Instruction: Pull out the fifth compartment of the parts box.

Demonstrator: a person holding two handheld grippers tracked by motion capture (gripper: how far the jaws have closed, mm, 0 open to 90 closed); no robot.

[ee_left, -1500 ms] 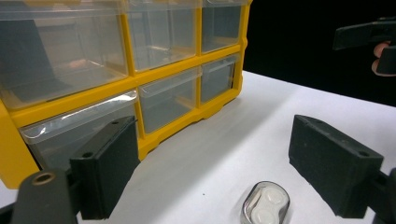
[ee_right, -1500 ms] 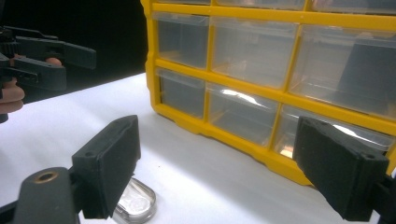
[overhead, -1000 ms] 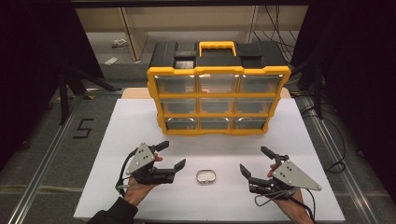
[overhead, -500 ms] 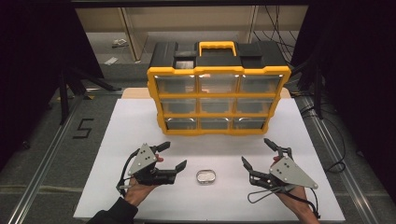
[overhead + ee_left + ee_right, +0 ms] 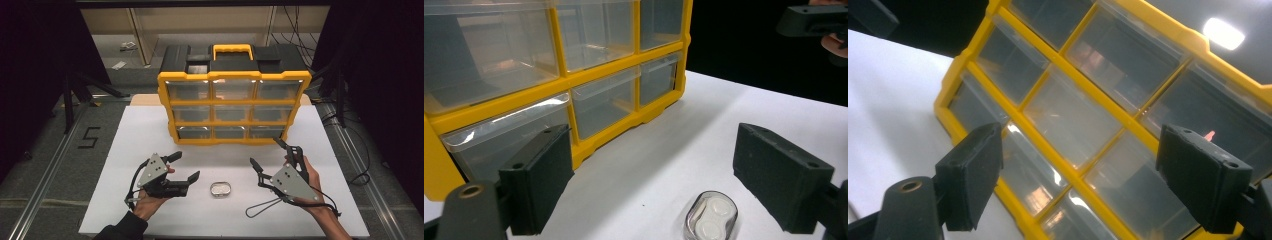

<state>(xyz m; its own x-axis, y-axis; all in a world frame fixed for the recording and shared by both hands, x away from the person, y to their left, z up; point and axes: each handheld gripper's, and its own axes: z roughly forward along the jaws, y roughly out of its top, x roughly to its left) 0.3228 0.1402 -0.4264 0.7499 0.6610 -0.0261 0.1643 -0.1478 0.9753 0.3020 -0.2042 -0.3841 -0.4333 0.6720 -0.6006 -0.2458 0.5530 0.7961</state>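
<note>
A yellow and black drawer organizer (image 5: 232, 102) with clear drawers stands upright at the back of the white table (image 5: 150, 135). A small clear oval case (image 5: 220, 190) holding two white discs lies at the front centre; in the left gripper view this case (image 5: 711, 221) sits low between the jaws. My left gripper (image 5: 183, 166) is open, just left of the case, empty. My right gripper (image 5: 266, 152) is open and empty, raised right of the case and tilted toward the organizer (image 5: 1088, 115). The left gripper view shows the organizer's lower drawers (image 5: 609, 100).
A black cable loop (image 5: 262, 205) trails from the right gripper across the table front. The digit 5 (image 5: 90, 137) is marked on the grey floor at left. Metal rails (image 5: 47, 185) run along both table sides. Shelving stands behind the organizer.
The right gripper has risen and moved forward toward the organizer, tilting upward. The left gripper and the oval case have stayed in place.
</note>
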